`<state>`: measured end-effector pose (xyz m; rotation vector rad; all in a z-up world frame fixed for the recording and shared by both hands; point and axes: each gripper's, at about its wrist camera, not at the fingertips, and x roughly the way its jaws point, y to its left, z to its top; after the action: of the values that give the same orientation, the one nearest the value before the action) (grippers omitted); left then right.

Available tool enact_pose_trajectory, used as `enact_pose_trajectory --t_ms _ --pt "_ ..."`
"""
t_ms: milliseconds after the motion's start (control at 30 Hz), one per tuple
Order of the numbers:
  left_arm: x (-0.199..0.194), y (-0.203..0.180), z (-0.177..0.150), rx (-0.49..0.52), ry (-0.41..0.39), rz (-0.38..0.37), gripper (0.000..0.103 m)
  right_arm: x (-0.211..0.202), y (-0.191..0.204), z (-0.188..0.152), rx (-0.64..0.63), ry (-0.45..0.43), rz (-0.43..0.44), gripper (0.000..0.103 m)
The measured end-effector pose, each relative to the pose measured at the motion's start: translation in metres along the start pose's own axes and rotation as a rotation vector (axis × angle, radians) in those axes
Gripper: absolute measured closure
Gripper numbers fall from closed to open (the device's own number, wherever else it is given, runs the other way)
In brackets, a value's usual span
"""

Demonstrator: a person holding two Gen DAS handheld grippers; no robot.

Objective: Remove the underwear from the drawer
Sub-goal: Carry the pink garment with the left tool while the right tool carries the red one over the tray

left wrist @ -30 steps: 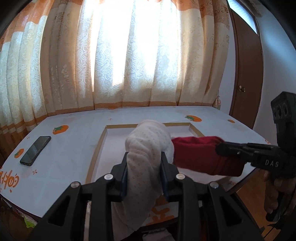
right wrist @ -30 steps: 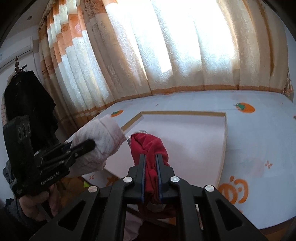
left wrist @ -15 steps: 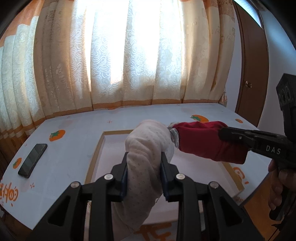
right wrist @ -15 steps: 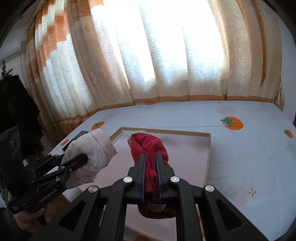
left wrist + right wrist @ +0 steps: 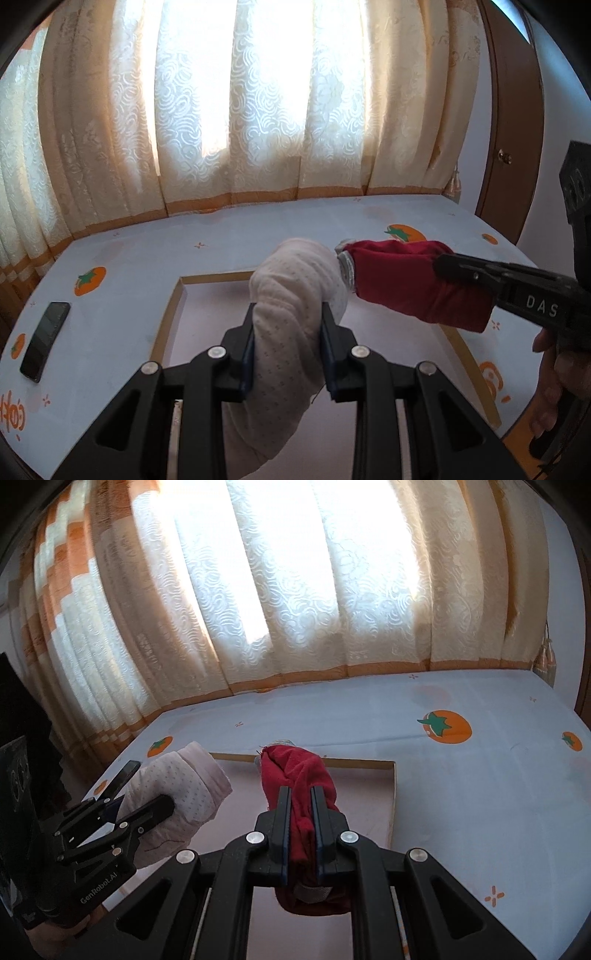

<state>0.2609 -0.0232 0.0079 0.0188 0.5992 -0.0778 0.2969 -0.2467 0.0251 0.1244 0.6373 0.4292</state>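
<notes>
Two underwear: left claw grips pink underwear; right claw grips red underwear.

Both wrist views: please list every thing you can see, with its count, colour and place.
pale dotted underwear: 1, pinkish white, held above the table, left of the red one
red underwear: 1, dark red, held above the framed panel
table: 1, light cover with orange fruit prints, below both garments
framed panel: 1, pale with wooden border, middle of the table
phone: 1, black, flat on the table's left side
curtains: cream with orange bands, behind the table
door: 1, brown, far right
left gripper: 1, black, fingers shut on the pale dotted underwear
right gripper: 1, black, fingers shut on the red underwear
</notes>
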Motion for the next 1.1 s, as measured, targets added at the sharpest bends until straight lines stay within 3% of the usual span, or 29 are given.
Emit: enact_pose_trajectory --t_ms 767,1100 --pt "0.061 -0.005 0.02 -0.073 0.093 -0.02 0.075 0.043 -0.005 0.009 0.069 0.028 -0.071 0.092" --pt "0.079 -0.008 0.011 -0.066 0.146 -0.027 0.073 0.064 -0.023 -0.009 0.121 0.111 -0.074 0.089"
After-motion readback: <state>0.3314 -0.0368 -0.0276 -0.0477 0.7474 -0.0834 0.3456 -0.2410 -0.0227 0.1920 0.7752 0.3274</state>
